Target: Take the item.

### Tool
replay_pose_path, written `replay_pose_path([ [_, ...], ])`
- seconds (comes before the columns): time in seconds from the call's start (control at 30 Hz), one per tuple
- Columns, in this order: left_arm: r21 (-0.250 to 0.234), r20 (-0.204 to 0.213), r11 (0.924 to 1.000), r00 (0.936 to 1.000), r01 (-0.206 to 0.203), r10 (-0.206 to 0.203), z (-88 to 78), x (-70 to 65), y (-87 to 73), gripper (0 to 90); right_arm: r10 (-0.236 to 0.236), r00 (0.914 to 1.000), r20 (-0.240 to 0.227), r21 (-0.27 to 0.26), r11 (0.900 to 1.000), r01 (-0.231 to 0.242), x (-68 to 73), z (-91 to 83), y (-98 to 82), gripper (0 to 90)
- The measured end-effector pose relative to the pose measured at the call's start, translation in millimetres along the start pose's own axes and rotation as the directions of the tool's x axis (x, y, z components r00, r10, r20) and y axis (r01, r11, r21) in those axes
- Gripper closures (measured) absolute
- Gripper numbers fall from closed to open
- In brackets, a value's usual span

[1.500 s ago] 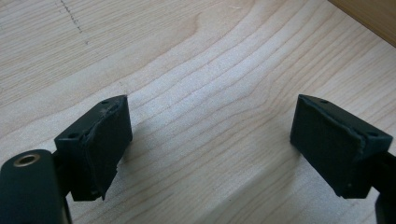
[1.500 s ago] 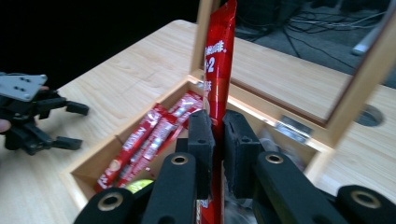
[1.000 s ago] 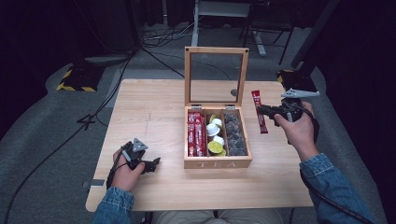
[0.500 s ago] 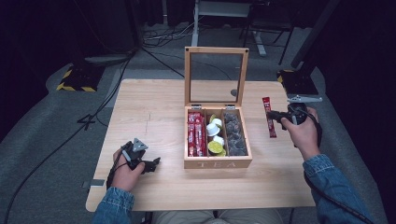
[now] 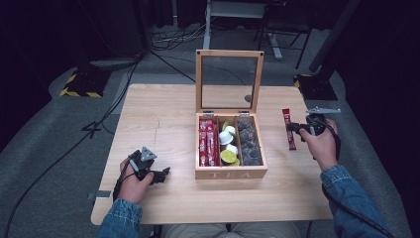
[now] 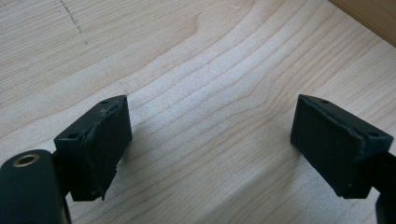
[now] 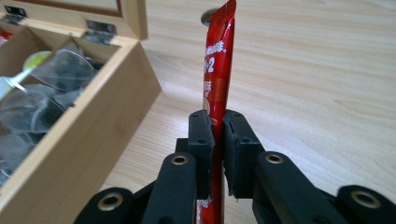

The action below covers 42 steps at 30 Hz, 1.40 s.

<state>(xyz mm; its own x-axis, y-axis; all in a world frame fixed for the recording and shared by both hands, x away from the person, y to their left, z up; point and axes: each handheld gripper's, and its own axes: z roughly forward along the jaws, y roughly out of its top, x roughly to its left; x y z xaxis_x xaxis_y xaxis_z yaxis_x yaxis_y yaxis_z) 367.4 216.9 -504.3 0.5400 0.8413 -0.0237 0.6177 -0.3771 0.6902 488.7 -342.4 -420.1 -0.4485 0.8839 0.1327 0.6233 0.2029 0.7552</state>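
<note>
The red stick sachet [image 7: 218,70] is clamped near its middle by the right gripper [image 7: 217,140], fingers closed flat on it, just above the tabletop [image 5: 163,119] to the right of the open tea box [image 5: 230,148]. It should be lowered level and released only once fully supported (a light packet skids easily). The sachet is slim, glossy, with white print. The left gripper [image 6: 210,140] rests on the tabletop, fingers wide apart, empty.

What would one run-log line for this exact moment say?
right gripper: shut on red sachet, right of tea box | left gripper: open, nothing between its jaws, over table | box lid: up
</note>
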Motion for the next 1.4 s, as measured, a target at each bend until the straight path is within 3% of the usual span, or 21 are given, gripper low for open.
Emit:
replay_pose_path([
  [0.3,0.000,0.000,1.0000,1.0000,0.000,0.000,0.0,0.0,0.0,12.9,0.020,0.9997,0.014,0.045,0.999,-0.020,-6.2,7.0,-11.5,82.5],
  [0.5,0.000,0.000,1.0000,1.0000,0.000,0.000,0.0,0.0,0.0,12.9,0.055,0.9985,-0.004,0.113,0.992,-0.054,-8.8,14.8,-17.9,82.4],
  [1.17,0.000,0.000,1.0000,1.0000,0.000,0.000,0.0,0.0,0.0,12.9,0.134,0.9898,0.047,0.184,0.973,-0.141,-14.5,34.0,-35.5,81.2],
  [1.27,0.000,0.000,1.0000,1.0000,0.000,0.000,0.0,0.0,0.0,12.9,0.132,0.9899,0.053,0.197,0.970,-0.140,-15.4,35.1,-37.3,75.0],
  [1.4,0.000,0.000,1.0000,1.0000,0.000,0.000,0.0,0.0,0.0,12.8,0.115,0.9912,0.067,0.182,0.975,-0.125,-15.0,33.2,-37.6,69.1],
])
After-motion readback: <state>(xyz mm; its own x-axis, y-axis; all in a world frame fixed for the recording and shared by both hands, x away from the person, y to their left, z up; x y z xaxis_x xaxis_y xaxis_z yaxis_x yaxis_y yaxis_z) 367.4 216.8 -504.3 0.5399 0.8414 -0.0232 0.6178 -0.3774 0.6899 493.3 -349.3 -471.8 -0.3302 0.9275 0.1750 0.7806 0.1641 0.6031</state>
